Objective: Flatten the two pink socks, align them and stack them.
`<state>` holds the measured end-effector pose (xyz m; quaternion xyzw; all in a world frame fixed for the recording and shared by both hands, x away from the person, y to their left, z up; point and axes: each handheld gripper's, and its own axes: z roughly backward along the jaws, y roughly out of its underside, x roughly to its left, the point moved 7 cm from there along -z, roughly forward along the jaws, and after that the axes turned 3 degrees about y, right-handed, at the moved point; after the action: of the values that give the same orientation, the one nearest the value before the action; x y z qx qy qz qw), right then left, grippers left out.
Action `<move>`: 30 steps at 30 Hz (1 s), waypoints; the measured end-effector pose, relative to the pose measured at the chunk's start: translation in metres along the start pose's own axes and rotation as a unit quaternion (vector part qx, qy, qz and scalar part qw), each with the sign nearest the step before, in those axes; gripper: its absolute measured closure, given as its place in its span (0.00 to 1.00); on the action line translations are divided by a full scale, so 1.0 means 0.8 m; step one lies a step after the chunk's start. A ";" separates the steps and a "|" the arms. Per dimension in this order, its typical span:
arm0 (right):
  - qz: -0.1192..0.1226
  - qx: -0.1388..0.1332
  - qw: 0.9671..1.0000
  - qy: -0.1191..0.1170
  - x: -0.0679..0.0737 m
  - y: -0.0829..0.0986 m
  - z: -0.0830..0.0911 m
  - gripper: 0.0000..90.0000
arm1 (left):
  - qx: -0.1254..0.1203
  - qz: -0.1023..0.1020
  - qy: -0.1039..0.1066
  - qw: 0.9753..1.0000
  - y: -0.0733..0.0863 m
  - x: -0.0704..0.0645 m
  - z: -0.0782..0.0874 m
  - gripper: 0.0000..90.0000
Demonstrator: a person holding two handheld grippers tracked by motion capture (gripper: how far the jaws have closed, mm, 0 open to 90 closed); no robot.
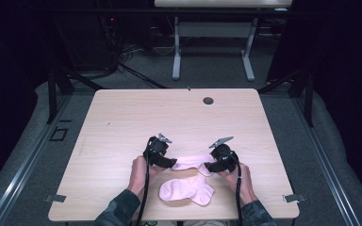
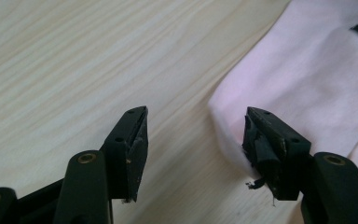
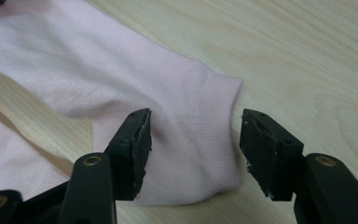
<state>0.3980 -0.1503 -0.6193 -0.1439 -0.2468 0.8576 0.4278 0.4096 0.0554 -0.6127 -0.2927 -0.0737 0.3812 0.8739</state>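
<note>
Two hand-held grippers, left (image 1: 170, 162) and right (image 1: 209, 165), stand open at opposite ends of the far sock (image 1: 192, 163), flat on the surface (image 1: 122, 122). Next, each likely closes on its end.

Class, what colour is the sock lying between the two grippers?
Pale pink sock, clearest in the right gripper view.

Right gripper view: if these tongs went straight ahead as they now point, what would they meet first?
Most likely the cuff end of the upper pink sock, lying flat on the wooden table between the open right gripper jaws; depth is hard to judge.
</note>
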 end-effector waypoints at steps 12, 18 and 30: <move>0.002 -0.020 1.000 -0.023 0.008 -0.013 -0.011 0.45 | -0.005 0.014 -0.025 1.000 0.030 0.021 0.013 0.46; -0.002 -0.026 0.999 -0.031 0.006 -0.018 -0.008 0.57 | -0.008 0.013 -0.026 1.000 0.033 0.022 0.021 0.51; 0.032 -0.004 0.999 -0.031 0.020 -0.019 -0.014 0.78 | 0.017 -0.020 -0.033 0.999 0.034 0.013 0.017 0.76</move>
<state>0.4039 -0.1262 -0.6207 -0.1271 -0.2585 0.8738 0.3917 0.3952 0.0839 -0.6185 -0.2630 -0.1020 0.3745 0.8833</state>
